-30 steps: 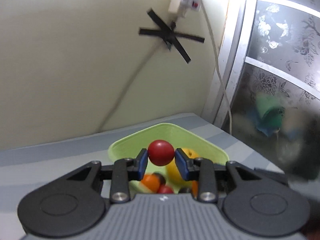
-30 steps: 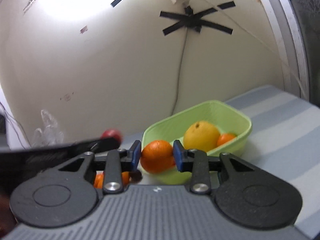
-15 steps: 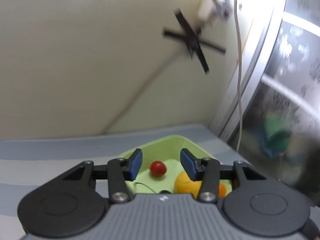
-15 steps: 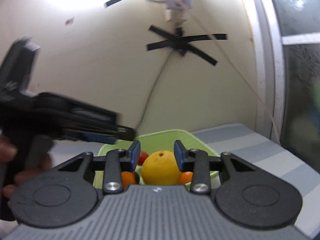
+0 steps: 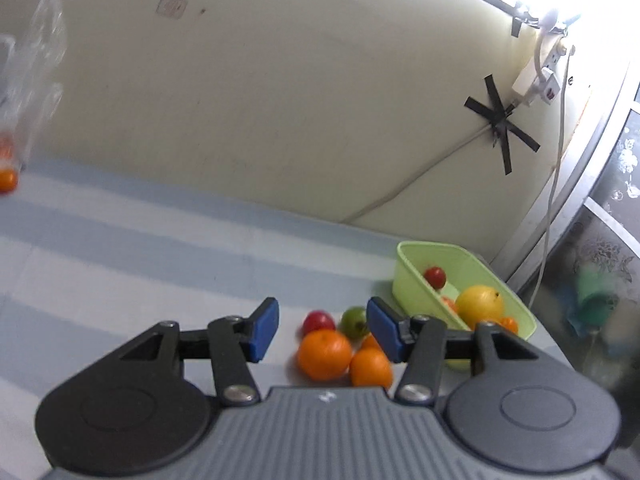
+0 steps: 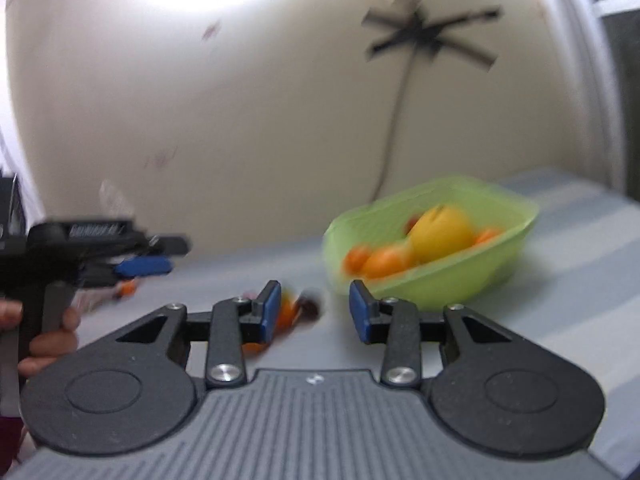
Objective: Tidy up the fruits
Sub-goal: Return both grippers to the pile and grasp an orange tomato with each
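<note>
Both tongs gape empty over the striped tabletop [image 5: 120, 240]: left tongs [image 5: 322, 330] frame loose oranges [image 5: 325, 354]; right tongs [image 6: 313, 311] face the green basket [image 6: 516, 236] beyond.

A tub [image 5: 408, 276] sits on the table [image 5: 120, 248] at about two o'clock, close to the wall [image 5: 280, 100] behind it; fruits lie inside it, one big fruit [image 5: 479, 301] in the middle; a small pile of loose fruits [image 5: 340, 348] lies on the table just left of the tub, at twelve o'clock; one more fruit [image 5: 7, 180] lies far off at ten o'clock.
</note>
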A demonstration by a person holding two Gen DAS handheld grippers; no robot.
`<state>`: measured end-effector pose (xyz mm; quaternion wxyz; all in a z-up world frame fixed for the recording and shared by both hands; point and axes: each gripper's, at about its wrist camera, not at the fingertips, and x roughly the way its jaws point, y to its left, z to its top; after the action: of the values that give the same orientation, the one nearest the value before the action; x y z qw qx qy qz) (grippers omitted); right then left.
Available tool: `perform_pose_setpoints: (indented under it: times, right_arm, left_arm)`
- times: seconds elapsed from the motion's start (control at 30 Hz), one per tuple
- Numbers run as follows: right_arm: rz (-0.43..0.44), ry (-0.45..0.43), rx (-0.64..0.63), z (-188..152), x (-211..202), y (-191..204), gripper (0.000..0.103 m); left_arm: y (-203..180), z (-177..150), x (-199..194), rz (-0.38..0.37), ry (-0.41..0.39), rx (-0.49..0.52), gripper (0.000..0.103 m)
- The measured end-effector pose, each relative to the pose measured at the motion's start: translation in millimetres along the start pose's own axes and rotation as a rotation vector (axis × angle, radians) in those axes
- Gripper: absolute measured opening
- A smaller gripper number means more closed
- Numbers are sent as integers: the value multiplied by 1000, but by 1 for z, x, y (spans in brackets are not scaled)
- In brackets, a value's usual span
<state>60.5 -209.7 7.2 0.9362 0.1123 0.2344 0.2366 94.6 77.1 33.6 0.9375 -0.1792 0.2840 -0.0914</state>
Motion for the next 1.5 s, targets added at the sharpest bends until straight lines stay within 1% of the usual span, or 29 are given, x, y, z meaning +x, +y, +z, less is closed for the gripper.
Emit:
perform_pose_setpoints:
  times: [0.07,0.13,0.17,0.2,0.23,0.3,0.4,0.43,0.47,0.53,0.7,0.8,0.97,1.07,1.13,1.2,1.23,1.27,1.3,1.4,1.5]
  right_arm:
    - [20,69,5,-10,12,7,41]
    - [16,120,25,-19,19,11,41]
    - [-2,117,-2,-18,19,15,41]
    - [-6,92,-18,-20,16,17,41]
    - [-5,87,-31,-22,14,20,41]
    - [-16,88,-57,-23,16,23,41]
    - [-34,82,-81,-26,15,29,41]
    - [-44,84,-84,-25,14,26,41]
    - [-50,84,-87,-26,14,26,41]
    - [-57,93,-93,-26,15,27,41]
    - [-24,125,-101,-23,27,30,41]
    - [6,128,-110,-17,34,34,43]
    - [18,151,-158,-10,54,39,43]
    - [24,167,-145,-4,68,36,43]
    - [23,197,-143,-2,79,35,43]
    - [47,219,-137,-1,87,33,34]
    - [53,216,-132,-1,85,32,34]
    - [54,211,-130,-2,82,31,33]
    - [49,202,-134,-3,77,31,32]
    - [50,184,-143,-8,57,29,31]
    - [37,161,-182,-13,36,29,31]
  left_arm:
    - [2,-9,2,5,-4,-26,50]
    - [4,-16,4,5,-18,-45,50]
    - [4,-20,6,19,-28,-41,50]
    - [6,-23,6,29,-39,-37,50]
    - [7,-24,6,30,-46,-41,50]
    - [12,-27,5,7,-56,-57,50]
    - [17,-27,2,-30,-40,-59,50]
    - [17,-26,2,-43,-34,-61,54]
    - [18,-25,2,-53,-27,-67,56]
    - [20,-21,1,-69,-16,-88,56]
    - [34,-14,0,-91,-1,-177,56]
    - [37,-13,2,-82,6,-199,56]
    - [26,-14,12,-74,46,-162,56]
    - [16,-15,24,-55,76,-136,56]
    - [12,-16,32,-41,95,-129,56]
    - [7,-17,39,-27,108,-118,56]
    - [5,-18,41,-19,108,-114,56]
    - [3,-19,42,-12,110,-106,52]
    - [1,-20,43,-2,112,-98,51]
    - [-2,-22,38,23,97,-80,50]
    - [-2,-20,25,47,53,-81,50]
